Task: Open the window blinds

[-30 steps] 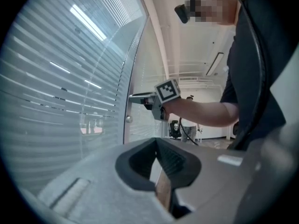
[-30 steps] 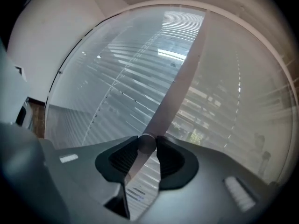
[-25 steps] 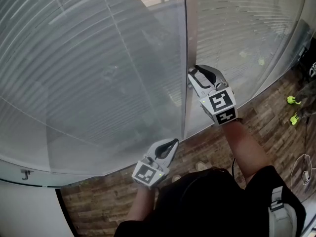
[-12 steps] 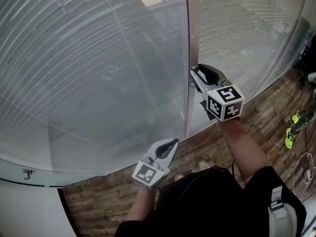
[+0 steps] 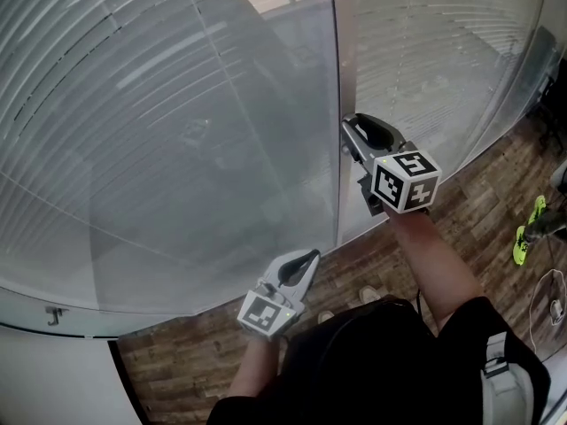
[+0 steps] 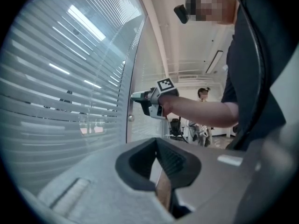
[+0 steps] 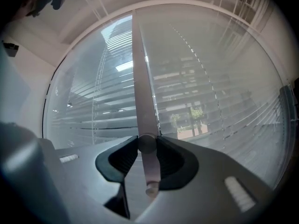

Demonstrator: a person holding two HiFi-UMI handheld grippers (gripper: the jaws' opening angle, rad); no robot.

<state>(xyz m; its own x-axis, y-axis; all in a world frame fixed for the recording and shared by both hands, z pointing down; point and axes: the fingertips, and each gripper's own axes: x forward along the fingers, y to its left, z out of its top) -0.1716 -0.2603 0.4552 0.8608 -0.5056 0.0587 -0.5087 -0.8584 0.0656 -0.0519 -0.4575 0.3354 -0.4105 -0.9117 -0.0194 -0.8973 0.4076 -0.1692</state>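
- The window blinds [image 5: 159,131] sit behind curved glass, directly in front of both grippers and spreading to both sides of the right one. The slats are tilted only partly: between them the right gripper view shows strips of a tree and a building outside. I judge the task as under way, perhaps half done. The slats need more turning before the view through them is free.
- The wooden floor [image 5: 461,220] lies under both grippers, along the foot of the glass.
- The metal frame post [image 5: 345,60] runs upright between the two glass panels, straight ahead of the right gripper's jaws.
- The right gripper [image 5: 347,135] points level at this post. Its jaws stand about half apart, closed on a small round knob, with both pads pressing on its sides.
- The left gripper [image 5: 312,255] hangs lower and nearer to the person, well apart from the post. Its jaws meet at the tips, holding and touching nothing.
- The knob [image 7: 146,143] sits on the post, exactly between the right gripper's pads. It probably tilts the slats, so more twisting is likely what remains.
- A second small knob [image 6: 131,118] sits on the same post, just below the right gripper, untouched.
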